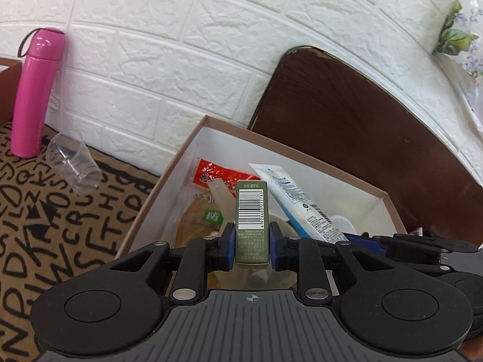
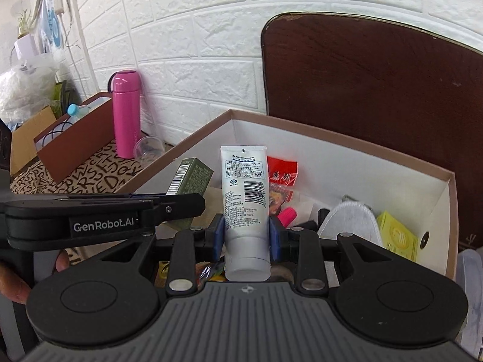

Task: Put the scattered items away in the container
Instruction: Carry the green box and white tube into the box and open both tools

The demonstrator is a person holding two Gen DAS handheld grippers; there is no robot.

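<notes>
Two items held over the open container [image 2: 446,199]: green carton [image 1: 252,226] pinched in the left claw [image 1: 252,241], white tube [image 2: 246,208] pinched in the right claw [image 2: 246,235]. Long axes point forward along the fingers, above contents already inside.

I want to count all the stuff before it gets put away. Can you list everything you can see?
green box: 1, olive, in left gripper
tube: 1, white, in right gripper
container: 1, pink rim, white inside, by wall
red packet: 1, in container
white pad: 1, in container
yellow box: 1, in container
flask: 1, pink, standing by wall
clear cup: 1, tipped, beside flask
brown box: 1, left of flask
left gripper: 1, black
right gripper: 1, black
</notes>
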